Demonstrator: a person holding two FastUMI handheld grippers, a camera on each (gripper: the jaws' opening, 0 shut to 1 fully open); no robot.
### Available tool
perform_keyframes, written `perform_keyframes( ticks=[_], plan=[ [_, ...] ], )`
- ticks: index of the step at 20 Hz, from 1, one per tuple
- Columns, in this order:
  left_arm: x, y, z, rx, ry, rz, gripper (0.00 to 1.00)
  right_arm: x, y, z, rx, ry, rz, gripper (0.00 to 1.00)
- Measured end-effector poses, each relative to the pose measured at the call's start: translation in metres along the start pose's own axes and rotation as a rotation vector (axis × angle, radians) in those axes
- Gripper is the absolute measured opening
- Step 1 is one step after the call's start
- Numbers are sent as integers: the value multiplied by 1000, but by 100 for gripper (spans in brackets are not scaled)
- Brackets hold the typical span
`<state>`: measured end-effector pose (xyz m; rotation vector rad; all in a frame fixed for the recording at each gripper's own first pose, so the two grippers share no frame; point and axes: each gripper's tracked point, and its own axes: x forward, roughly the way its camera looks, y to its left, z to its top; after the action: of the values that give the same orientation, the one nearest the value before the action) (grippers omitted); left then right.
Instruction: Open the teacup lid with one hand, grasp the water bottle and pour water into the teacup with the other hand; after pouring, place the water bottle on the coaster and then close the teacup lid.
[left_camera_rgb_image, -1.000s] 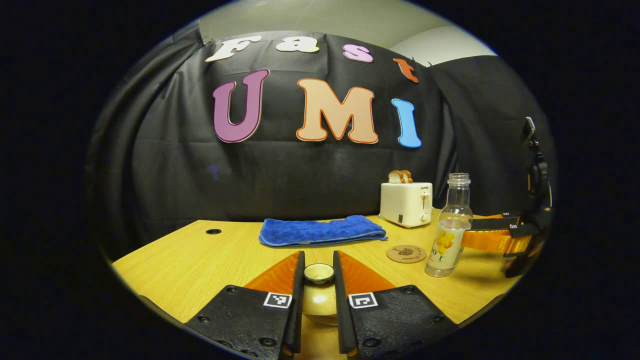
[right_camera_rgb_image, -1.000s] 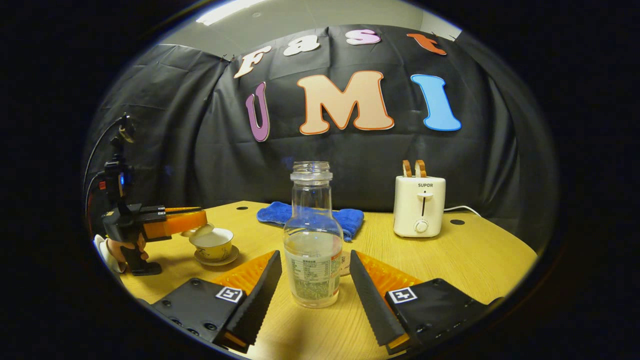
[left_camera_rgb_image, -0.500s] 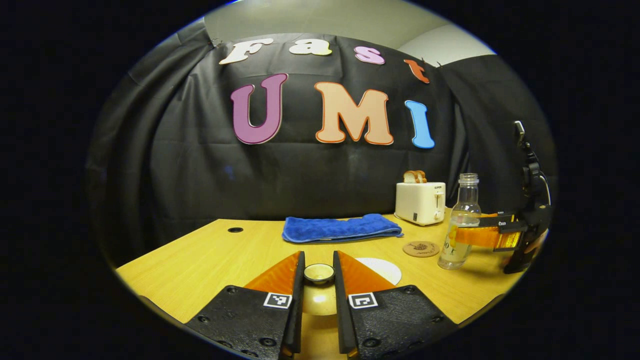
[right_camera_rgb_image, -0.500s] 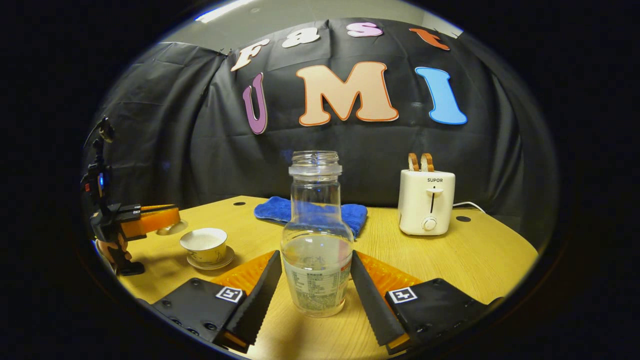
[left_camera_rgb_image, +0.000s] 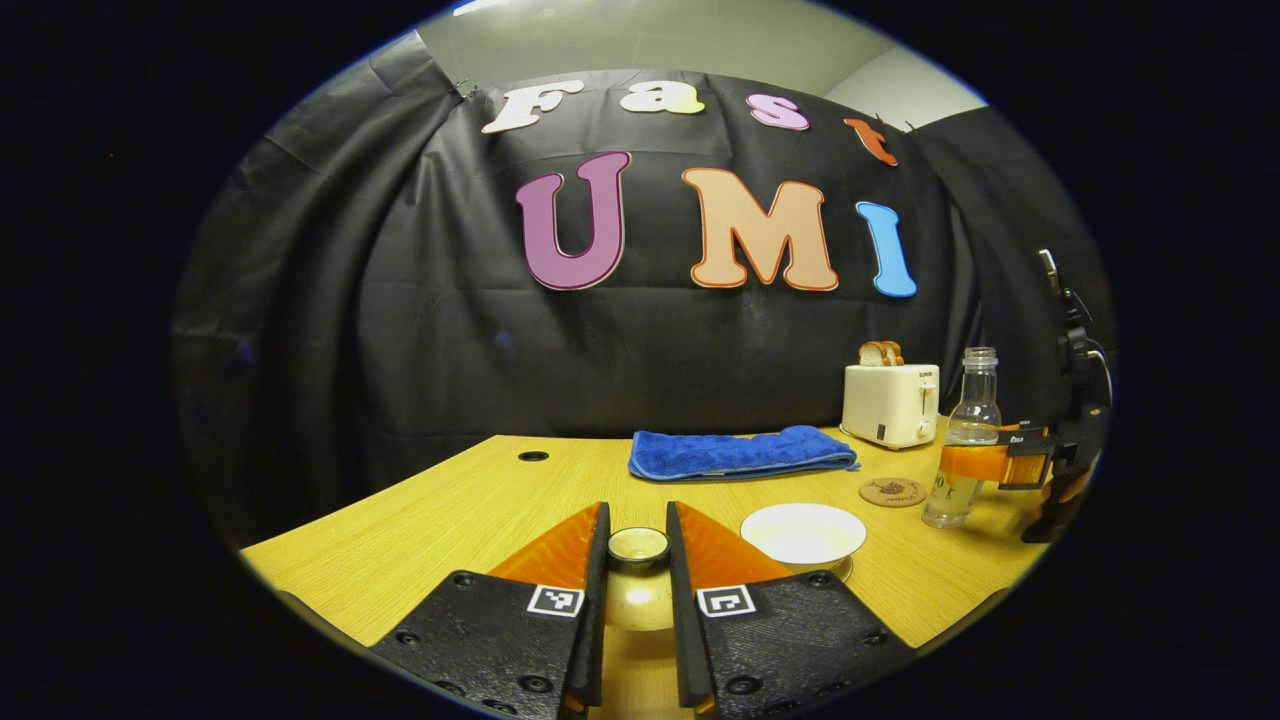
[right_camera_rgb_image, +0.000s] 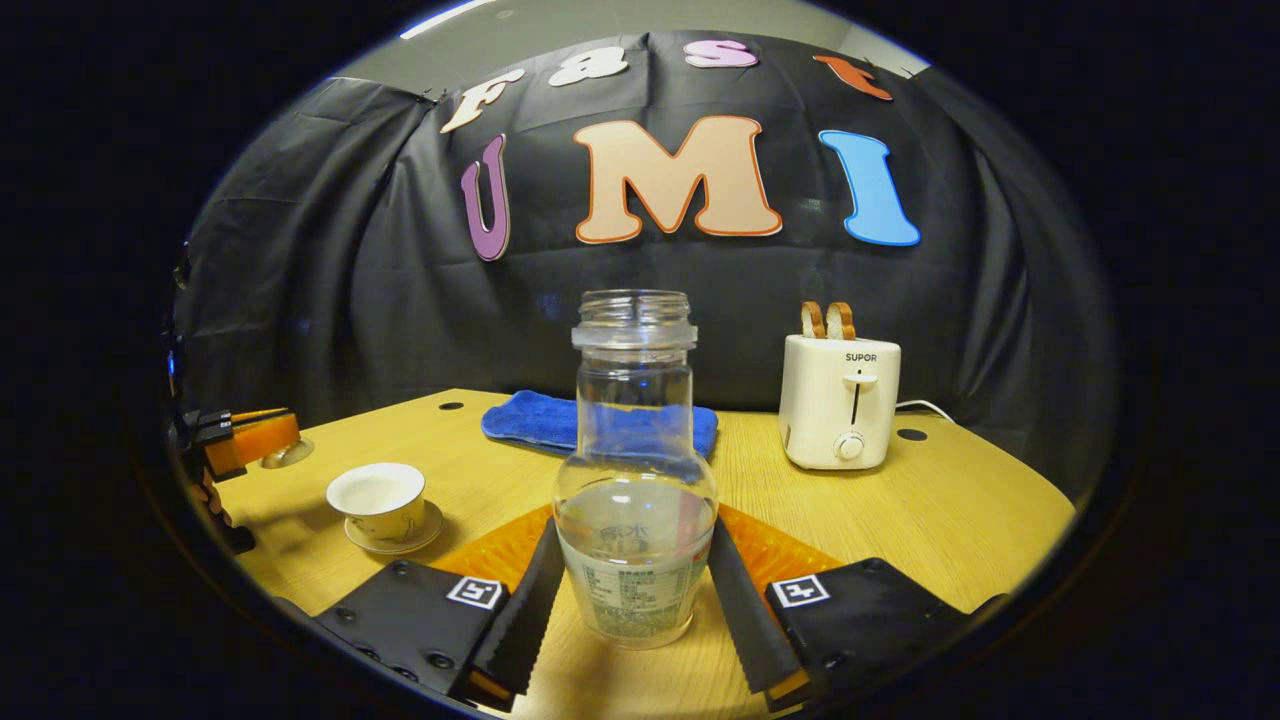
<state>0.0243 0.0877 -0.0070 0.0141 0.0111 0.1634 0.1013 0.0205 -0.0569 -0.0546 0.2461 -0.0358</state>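
My left gripper (left_camera_rgb_image: 637, 522) is shut on the knob of the teacup lid (left_camera_rgb_image: 639, 598) and holds it above the table, left of the cup. The white teacup (left_camera_rgb_image: 803, 532) stands uncovered on its saucer (right_camera_rgb_image: 396, 536). In the right gripper view the left gripper (right_camera_rgb_image: 252, 437) carries the lid (right_camera_rgb_image: 287, 455) at the far left, beyond the teacup (right_camera_rgb_image: 377, 495). My right gripper (right_camera_rgb_image: 633, 600) presses both fingers against the sides of the clear water bottle (right_camera_rgb_image: 635, 480), which is upright, uncapped and part full. The round coaster (left_camera_rgb_image: 893, 491) lies between the cup and the bottle (left_camera_rgb_image: 962, 450).
A folded blue towel (left_camera_rgb_image: 740, 452) lies at the back of the wooden table (left_camera_rgb_image: 450, 510). A white toaster (right_camera_rgb_image: 840, 402) with bread slices stands at the back right. Cable holes (right_camera_rgb_image: 911, 434) sit near the table's far edge.
My left gripper has carried the lid leftward, away from the teacup. My right gripper has moved in around the bottle and its fingers have closed against it.
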Motion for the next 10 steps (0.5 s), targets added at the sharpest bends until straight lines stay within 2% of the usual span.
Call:
perform_keyframes(
  ticks=[1, 3, 5, 6, 10],
  plan=[
    [-1, 1, 0, -1, -1, 3, 27, -1, 2, 1, -4, -4, -5, 79],
    [-1, 3, -1, -1, -1, 14, 27, -3, 2, 1, -14, -5, -8, 78],
    [-1, 5, 1, -1, -1, 25, 27, -4, 0, 2, -23, -11, -24, 81],
    [-1, 4, -1, -1, -1, 26, 27, -6, 0, 2, -27, -10, -27, 78],
    [0, 5, -1, -1, -2, 31, 27, -8, -2, 4, -55, -5, -35, 80]
  ],
)
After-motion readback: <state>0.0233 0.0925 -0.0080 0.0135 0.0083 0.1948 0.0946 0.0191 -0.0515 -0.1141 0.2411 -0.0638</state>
